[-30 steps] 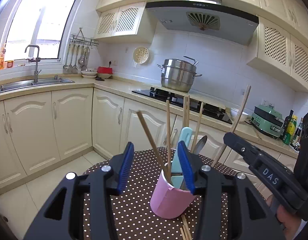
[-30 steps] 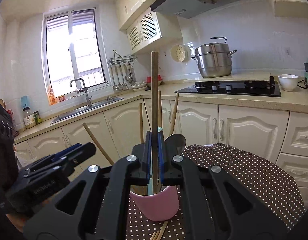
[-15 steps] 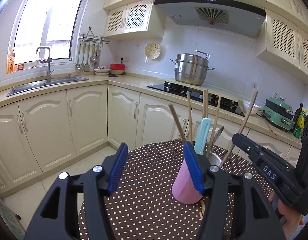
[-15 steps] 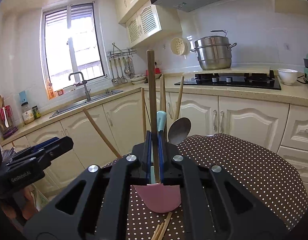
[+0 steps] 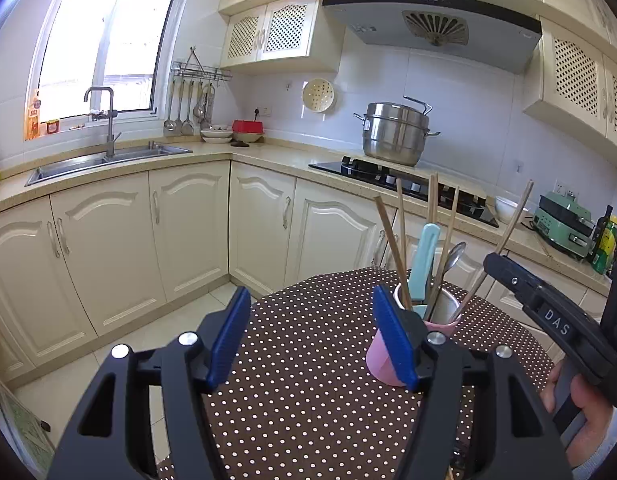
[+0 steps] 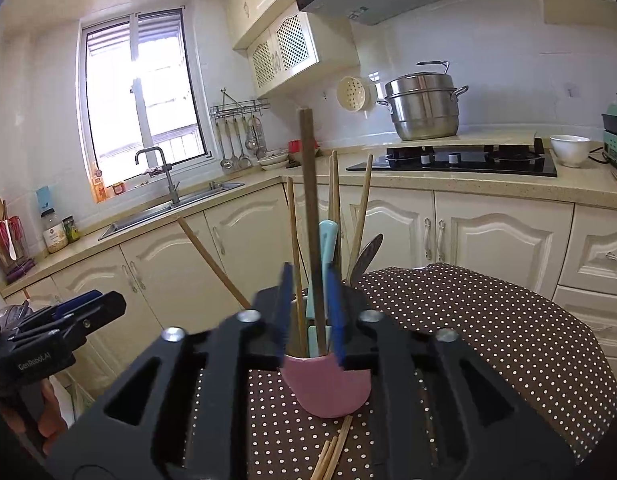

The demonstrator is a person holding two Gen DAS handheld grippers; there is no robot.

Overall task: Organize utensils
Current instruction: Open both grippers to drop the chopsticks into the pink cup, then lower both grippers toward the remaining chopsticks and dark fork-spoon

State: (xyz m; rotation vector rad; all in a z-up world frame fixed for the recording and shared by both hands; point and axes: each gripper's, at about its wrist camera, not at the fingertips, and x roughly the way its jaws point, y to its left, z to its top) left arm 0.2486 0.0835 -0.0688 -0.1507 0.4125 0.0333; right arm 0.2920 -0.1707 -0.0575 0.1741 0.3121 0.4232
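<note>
Chopstick (image 6: 310,216) stands between our opening right claw (image 6: 310,312); leaning, it could tip the pink cup (image 6: 326,384); left claw (image 5: 308,340) opening, empty.

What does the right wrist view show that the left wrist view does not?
Only the right wrist view: loose chopsticks lying on the table in front of the cup, and the right tool opening around a dark chopstick that stands in the cup.

Only the left wrist view: the left tool opening, nothing between its pads.

Both: the pink cup, the blue handle, the spoon, the dotted tablecloth.
</note>
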